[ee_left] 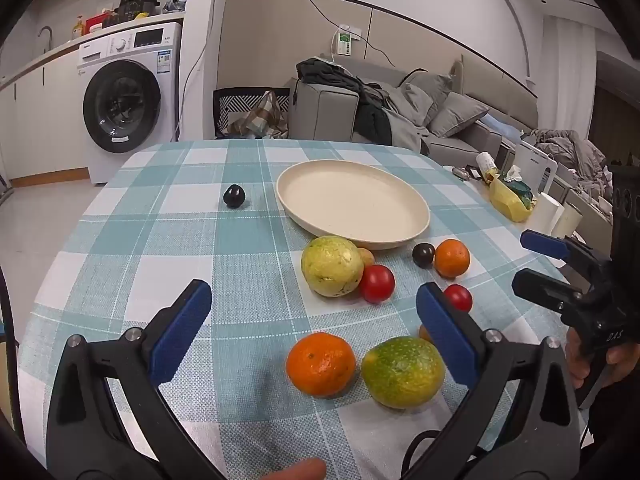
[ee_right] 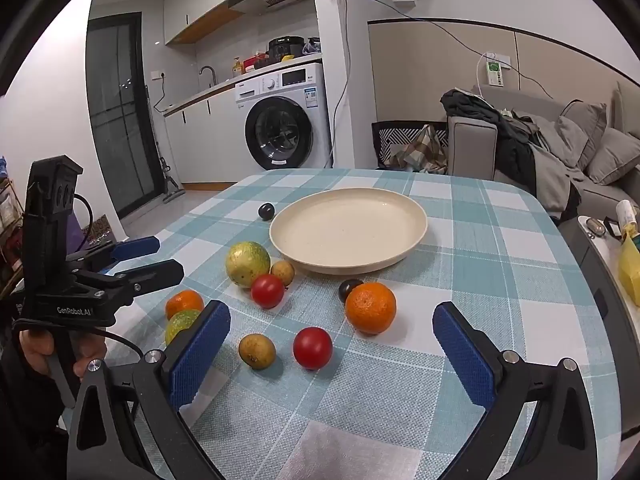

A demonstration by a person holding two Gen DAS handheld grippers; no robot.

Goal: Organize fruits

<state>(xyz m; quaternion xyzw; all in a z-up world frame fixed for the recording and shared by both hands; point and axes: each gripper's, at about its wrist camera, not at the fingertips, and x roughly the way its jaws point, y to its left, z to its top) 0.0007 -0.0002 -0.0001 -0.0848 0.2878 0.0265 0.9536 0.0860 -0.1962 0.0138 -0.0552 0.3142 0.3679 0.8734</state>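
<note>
Both claws are wide apart and holding nothing. The left gripper [ee_left: 314, 330] hangs over the near part of the checked tablecloth [ee_left: 192, 240], with an orange [ee_left: 321, 364] and a green-yellow citrus [ee_left: 403, 371] lying side by side between its blue pads, not touched by either. The right gripper [ee_right: 331, 354] is tilted down at the cloth too, and in front of its open jaws sit a red tomato [ee_right: 313, 348] and a small brownish fruit [ee_right: 257, 351], close together but apart.

The cream plate [ee_right: 416, 216] sits mid-table with nothing on it. All the fruit lies on the cloth around its near side:
- a big yellow-green guava [ee_right: 247, 264] just off the rim, with a second small brown fruit [ee_right: 283, 272] and another tomato [ee_right: 267, 291] crowded against it
- a second orange [ee_right: 371, 307] with a dark plum [ee_right: 349, 289] tucked right behind it
- one more dark plum [ee_right: 266, 211] alone on the far left of the plate, near the rim in the right view

Each wrist camera catches the other gripper at the frame edge, with a hand [ee_right: 40, 350] on the handle (fingers wrapped around the trigger). A washing machine [ee_left: 128, 100] and a grey sofa [ee_left: 440, 120] piled with clothes stand behind the table.
</note>
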